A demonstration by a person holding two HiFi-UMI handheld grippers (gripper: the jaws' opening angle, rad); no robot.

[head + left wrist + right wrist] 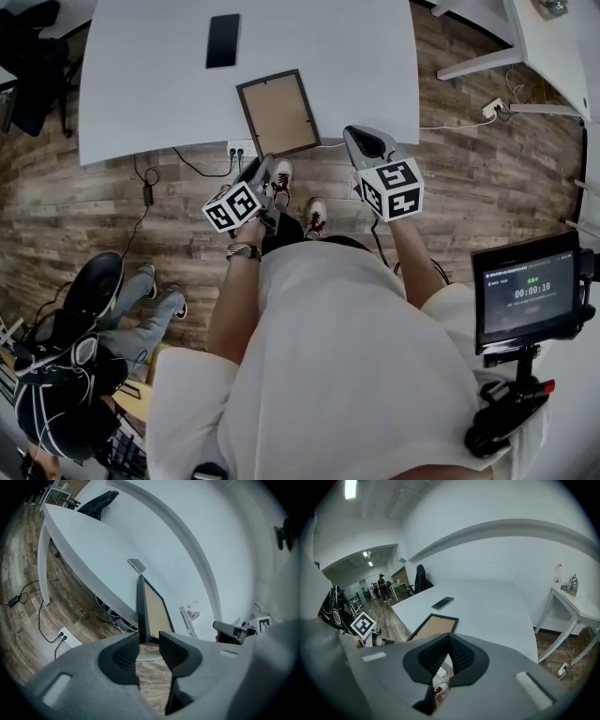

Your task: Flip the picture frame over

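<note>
While left gripper (149, 637) jaws stood apart and right gripper (448, 636) jaws together, a shallow bite could drop the frame (278, 112).

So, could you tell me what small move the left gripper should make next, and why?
Probably ease the left gripper forward so its open jaws straddle the near edge of the picture frame, ready to close. The frame lies flat at the edge of the white table, in line with the gap but not yet pinched.

Bright, even light; fisheye edges bend and darken.
</note>
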